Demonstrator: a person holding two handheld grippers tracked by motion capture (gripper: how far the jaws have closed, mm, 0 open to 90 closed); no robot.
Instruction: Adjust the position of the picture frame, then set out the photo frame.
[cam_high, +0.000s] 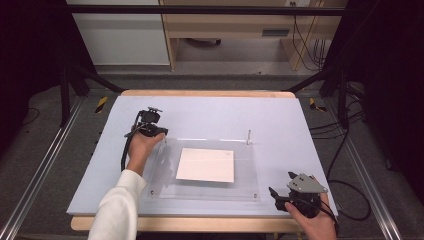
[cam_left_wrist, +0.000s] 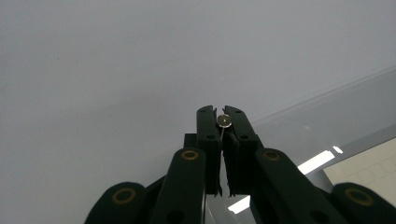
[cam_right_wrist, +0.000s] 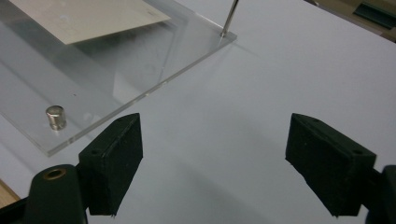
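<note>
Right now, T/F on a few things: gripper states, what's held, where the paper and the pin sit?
1. The left gripper is shut on a small metal pin. True.
2. The right gripper is shut on the short metal cap. False: its fingers stand wide apart with nothing between them, and the cap sits on the clear acrylic plate.
3. A white sheet lies at the plate's middle. True.
4. The thin upright rod stands at the plate's near left corner. False: in the high view it stands at the far right corner.
5. The right gripper rests on top of the plate. False: it is off the plate's near right corner.
</note>
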